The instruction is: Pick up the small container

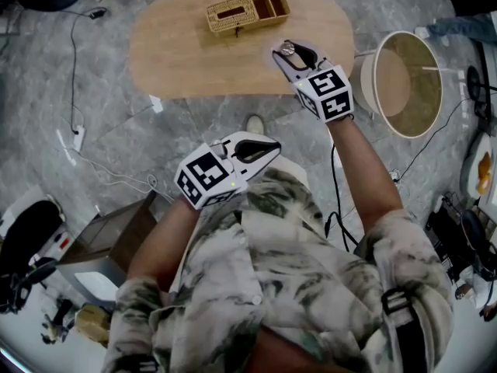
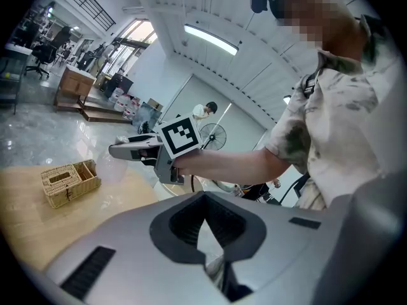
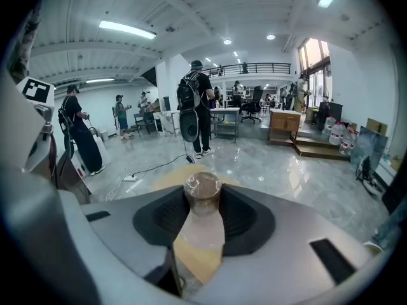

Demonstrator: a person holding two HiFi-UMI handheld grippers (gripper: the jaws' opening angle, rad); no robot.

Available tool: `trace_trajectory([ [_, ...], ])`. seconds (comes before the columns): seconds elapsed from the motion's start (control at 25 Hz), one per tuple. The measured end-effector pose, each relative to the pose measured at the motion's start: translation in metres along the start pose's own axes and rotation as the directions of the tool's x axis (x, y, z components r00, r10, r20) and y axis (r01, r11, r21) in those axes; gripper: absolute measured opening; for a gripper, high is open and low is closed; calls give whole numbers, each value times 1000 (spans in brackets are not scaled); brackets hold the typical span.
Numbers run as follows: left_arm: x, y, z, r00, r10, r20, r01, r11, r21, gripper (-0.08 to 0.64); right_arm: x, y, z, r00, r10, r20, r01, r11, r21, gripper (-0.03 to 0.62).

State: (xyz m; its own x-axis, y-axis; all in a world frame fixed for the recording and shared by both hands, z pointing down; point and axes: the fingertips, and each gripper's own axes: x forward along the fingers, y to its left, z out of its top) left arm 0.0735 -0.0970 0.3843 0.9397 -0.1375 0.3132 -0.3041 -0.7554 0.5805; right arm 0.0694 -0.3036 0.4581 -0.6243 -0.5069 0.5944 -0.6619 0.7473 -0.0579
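my right gripper (image 1: 289, 54) is clamped on the small container (image 3: 202, 192), the only one in sight. it is a short round pot of clear, glossy plastic with a brownish top, upright between the two dark ribbed pads, with one smooth grey finger on each side of it. it is lifted clear of the table (image 1: 186, 53), which lies below my right fingertips: one long oval slab of pale, matte wood grain.

beyond those fingertips, at the far edge of the table, stands one woven wicker basket (image 1: 233, 14). it is rectangular and straw-coloured, with two compartments: a bigger one under a slotted woven lid and a smaller open one beside it.

my left gripper (image 1: 268, 148) is clenched on nothing, its pads meeting at the tips, held close to my chest and well apart from the container. the basket lies well ahead of these fingers.

there are two marker cubes, one behind each pair of fingers (image 1: 330, 92) (image 1: 206, 177), both white with black square patterns.
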Motion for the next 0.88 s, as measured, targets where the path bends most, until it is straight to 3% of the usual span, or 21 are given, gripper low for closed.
trace_trajectory([
  [0.88, 14, 10, 14, 999, 38, 24, -38, 999, -5, 21, -2, -12, -3, 999, 28, -16, -28, 999, -27, 158],
])
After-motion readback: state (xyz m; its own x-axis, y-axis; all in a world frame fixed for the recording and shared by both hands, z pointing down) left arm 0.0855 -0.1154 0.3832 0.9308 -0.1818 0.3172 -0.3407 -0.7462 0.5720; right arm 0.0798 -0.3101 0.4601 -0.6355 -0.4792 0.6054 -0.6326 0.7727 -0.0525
